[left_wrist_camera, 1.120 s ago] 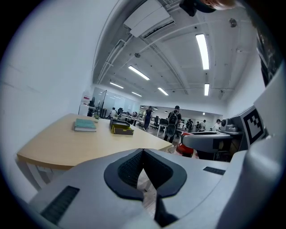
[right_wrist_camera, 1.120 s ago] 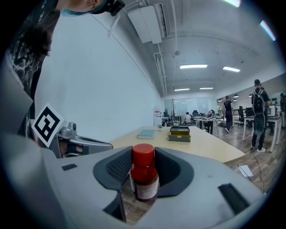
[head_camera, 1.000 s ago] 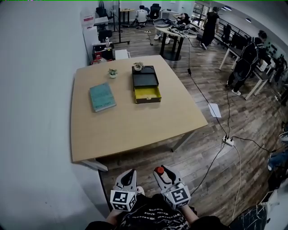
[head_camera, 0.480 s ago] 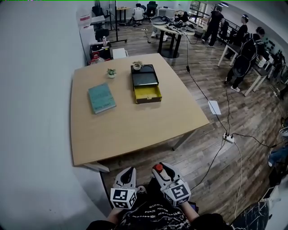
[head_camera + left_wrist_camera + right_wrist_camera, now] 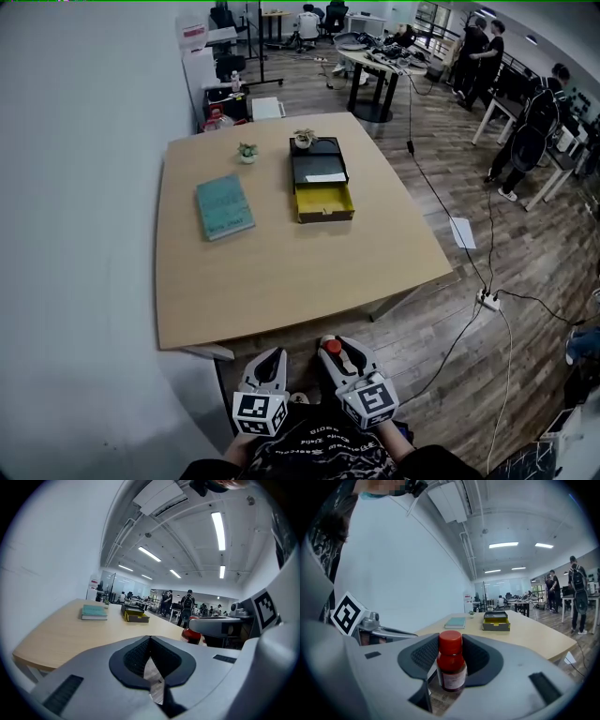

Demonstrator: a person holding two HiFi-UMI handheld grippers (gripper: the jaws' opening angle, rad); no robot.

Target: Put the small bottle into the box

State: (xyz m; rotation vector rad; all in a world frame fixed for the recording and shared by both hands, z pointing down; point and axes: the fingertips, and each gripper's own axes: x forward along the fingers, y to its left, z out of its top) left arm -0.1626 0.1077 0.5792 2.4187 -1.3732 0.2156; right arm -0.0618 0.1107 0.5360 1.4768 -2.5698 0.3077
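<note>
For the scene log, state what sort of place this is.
Most likely an open-plan office or lab workroom. People stand among desks at the far end, long strip lights run along the ceiling, and a power strip lies on the wood floor.
</note>
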